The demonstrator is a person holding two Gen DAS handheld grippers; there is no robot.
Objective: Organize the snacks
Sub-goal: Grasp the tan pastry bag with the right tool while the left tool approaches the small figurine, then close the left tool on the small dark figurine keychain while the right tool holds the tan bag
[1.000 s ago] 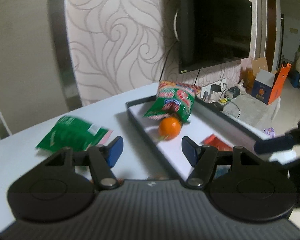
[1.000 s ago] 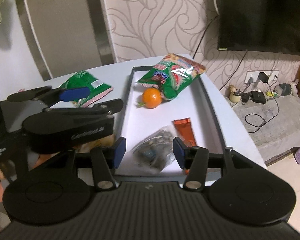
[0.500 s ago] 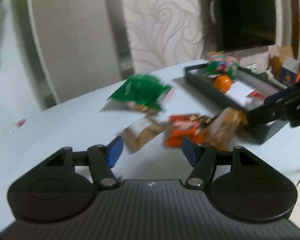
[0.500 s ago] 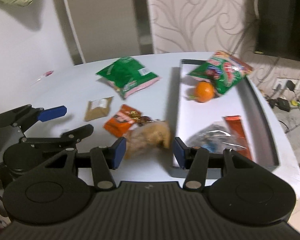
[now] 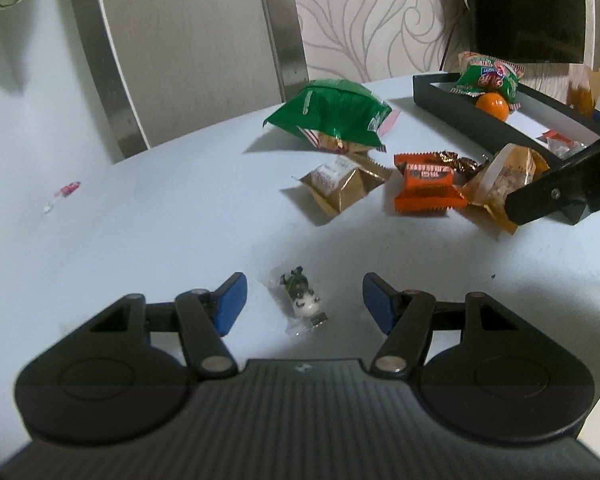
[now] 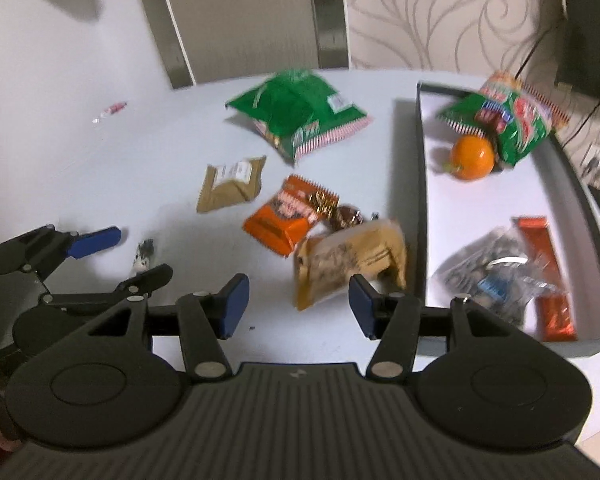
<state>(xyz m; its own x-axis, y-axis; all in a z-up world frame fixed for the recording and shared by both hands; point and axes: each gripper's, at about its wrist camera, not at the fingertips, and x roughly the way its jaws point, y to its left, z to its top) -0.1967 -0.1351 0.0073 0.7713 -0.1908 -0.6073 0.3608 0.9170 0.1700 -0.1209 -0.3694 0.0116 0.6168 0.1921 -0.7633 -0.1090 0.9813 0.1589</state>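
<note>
My left gripper (image 5: 303, 301) hangs open low over the white table, and a small clear-wrapped candy (image 5: 300, 300) lies untouched between its blue pads. My right gripper (image 6: 298, 300) is open too, jaws opening, with a tan-brown snack bag (image 6: 348, 264) lying on the table just past its fingertips, not pressed. Beyond lie an orange packet (image 6: 288, 216), a flat tan packet (image 6: 230, 184) and a green bag (image 6: 300, 116). The black tray (image 6: 420, 200) on the right holds a green-red bag (image 6: 508, 120), an orange (image 6: 472, 156), a clear bag (image 6: 496, 272) and a red bar (image 6: 540, 264).
The left gripper (image 6: 100, 256) shows at the left of the right wrist view. A small pink wrapper (image 5: 66, 192) lies far left on the table. A chair back (image 5: 188, 40) stands behind the table, a TV (image 5: 528, 8) hangs on the wall.
Both views have swung left from the tray to the loose snacks. My left gripper has come down over the small candy. My right gripper has come over the tan-brown bag.
</note>
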